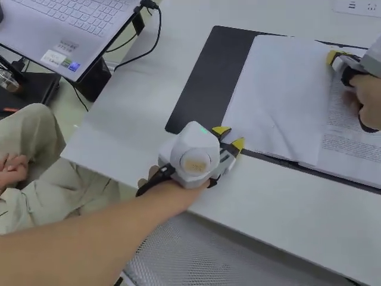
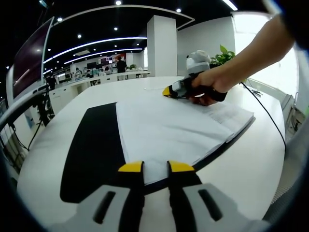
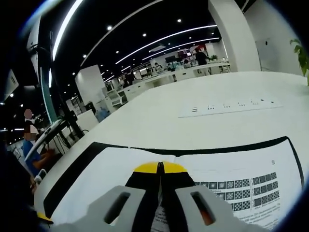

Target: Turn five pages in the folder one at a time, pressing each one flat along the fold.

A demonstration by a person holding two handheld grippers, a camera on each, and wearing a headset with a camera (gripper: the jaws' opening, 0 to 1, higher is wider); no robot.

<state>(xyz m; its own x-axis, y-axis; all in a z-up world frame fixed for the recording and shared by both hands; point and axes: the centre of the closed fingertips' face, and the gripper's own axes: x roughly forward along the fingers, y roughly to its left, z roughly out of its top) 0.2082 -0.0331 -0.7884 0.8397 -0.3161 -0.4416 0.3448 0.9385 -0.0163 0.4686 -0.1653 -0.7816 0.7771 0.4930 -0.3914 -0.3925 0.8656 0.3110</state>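
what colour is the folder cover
The folder cover is black; the head view shows it best.

The left forearm (image 1: 89,238) runs bare from the lower left of the head view up to the lower centre and ends at the left gripper (image 1: 230,137), whose yellow tips aim up and to the right. In the left gripper view its jaws stand a little apart, side by side. The right hand (image 1: 366,98) sits at the right edge of the head view, wrapped round the right gripper (image 1: 332,58) at upper right, tips pointing left. In the right gripper view those jaws are pressed together, tips touching.
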